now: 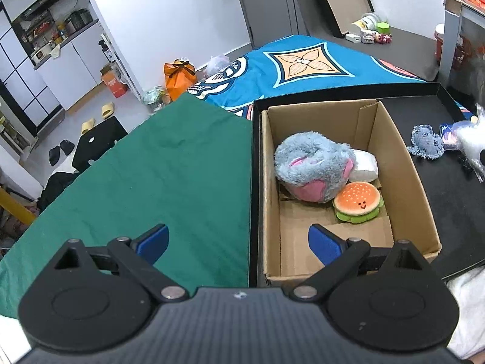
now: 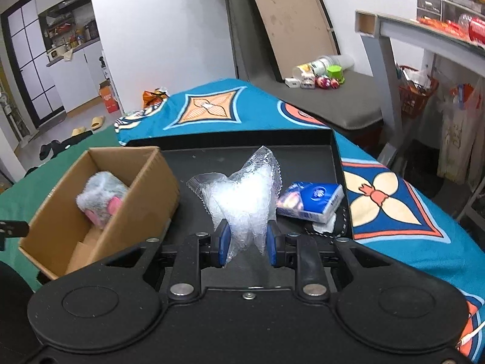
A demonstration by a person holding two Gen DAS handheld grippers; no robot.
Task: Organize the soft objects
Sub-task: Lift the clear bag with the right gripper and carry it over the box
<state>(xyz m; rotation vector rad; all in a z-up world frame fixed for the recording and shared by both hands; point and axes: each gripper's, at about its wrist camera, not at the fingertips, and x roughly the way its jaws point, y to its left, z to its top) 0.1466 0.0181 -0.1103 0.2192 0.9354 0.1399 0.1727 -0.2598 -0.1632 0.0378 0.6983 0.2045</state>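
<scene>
A: Where the right gripper [image 2: 247, 244] sits nearest the lens, what do its blue pads hold?

B: They are pinched narrow on the lower part of a crinkled clear plastic bag of white padding [image 2: 242, 200], which stands above the black tray [image 2: 303, 157]. It looks light, soft and slippery, so a hold low on the bunched film seems safest.

A: And the left gripper [image 1: 238, 242]?

B: Spread wide and empty, near the close end of the brown cardboard box [image 1: 400, 163].

A: Farther in?

B: A smiling plush hamburger [image 1: 359, 201], then a fluffy grey-and-pink plush [image 1: 312, 166], both inside. A blue tissue packet [image 2: 312, 201] lies on the tray beyond the bag.
</scene>
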